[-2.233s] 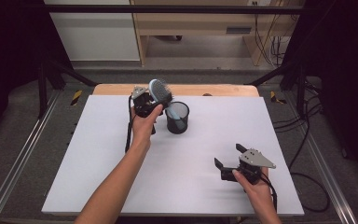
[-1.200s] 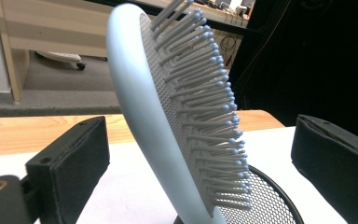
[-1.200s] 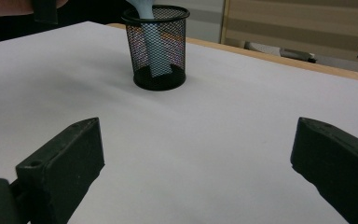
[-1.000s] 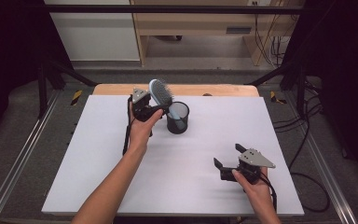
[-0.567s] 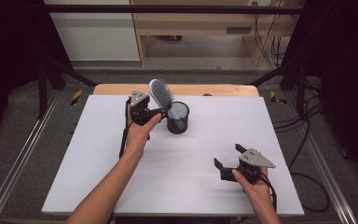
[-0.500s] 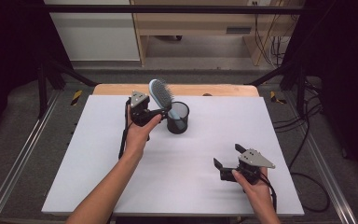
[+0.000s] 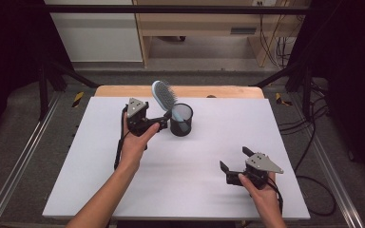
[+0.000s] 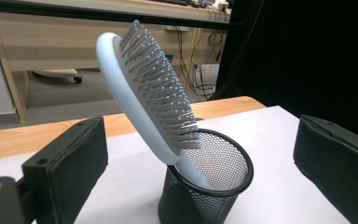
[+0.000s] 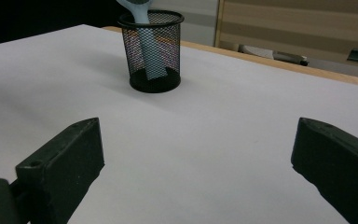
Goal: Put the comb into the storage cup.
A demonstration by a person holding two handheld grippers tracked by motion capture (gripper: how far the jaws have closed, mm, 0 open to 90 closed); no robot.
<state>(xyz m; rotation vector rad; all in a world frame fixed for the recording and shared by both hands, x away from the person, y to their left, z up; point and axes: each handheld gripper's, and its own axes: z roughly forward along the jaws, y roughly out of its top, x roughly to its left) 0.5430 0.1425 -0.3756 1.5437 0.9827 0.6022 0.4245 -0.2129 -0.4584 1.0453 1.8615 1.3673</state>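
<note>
A white table (image 7: 180, 180) carries a black mesh cup (image 7: 181, 120) near its far edge. A pale blue hairbrush (image 7: 164, 96) stands handle-down in the cup, head leaning left over the rim, bristles facing right. The left gripper (image 7: 163, 124) sits just beside the cup, jaws spread wide and released. The right gripper (image 7: 234, 160) rests near the front right, well apart, jaws likewise spread.

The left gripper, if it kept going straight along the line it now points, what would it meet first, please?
Most likely the black mesh cup, which sits low between the open jaws of the left gripper, with the blue hairbrush leaning out of it just above. How far off it is I cannot tell.
</note>
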